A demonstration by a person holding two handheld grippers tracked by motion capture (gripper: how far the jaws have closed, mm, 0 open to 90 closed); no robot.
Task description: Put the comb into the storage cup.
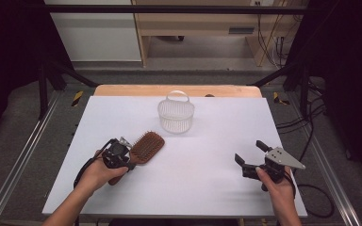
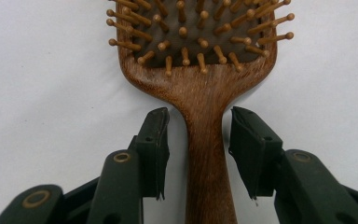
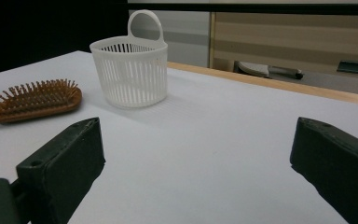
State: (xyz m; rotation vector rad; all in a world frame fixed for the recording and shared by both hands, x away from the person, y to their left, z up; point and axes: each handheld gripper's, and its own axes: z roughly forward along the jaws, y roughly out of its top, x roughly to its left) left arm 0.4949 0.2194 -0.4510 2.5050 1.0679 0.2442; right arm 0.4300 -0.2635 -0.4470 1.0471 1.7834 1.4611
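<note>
Now | left tongs (image 2: 200, 154) straddle hairbrush (image 2: 200, 70) handle, untouched | right tongs (image 3: 196, 163) wide, level

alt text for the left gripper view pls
A wooden hairbrush lies bristles-up on a white table, its handle running between the left gripper's two black jaws. A thin gap shows on each side of the handle, so the pads do not yet press it.

A white-topped rectangular table (image 1: 207, 155) with a pale wooden far edge is carrying two things. A white slotted plastic basket with a loop handle (image 1: 176, 115) is standing upright on it near the far edge. A brown wooden paddle hairbrush (image 1: 143, 149) is lying bristles-up on the tabletop, nearer than the basket and to its left, apart from it.
</note>
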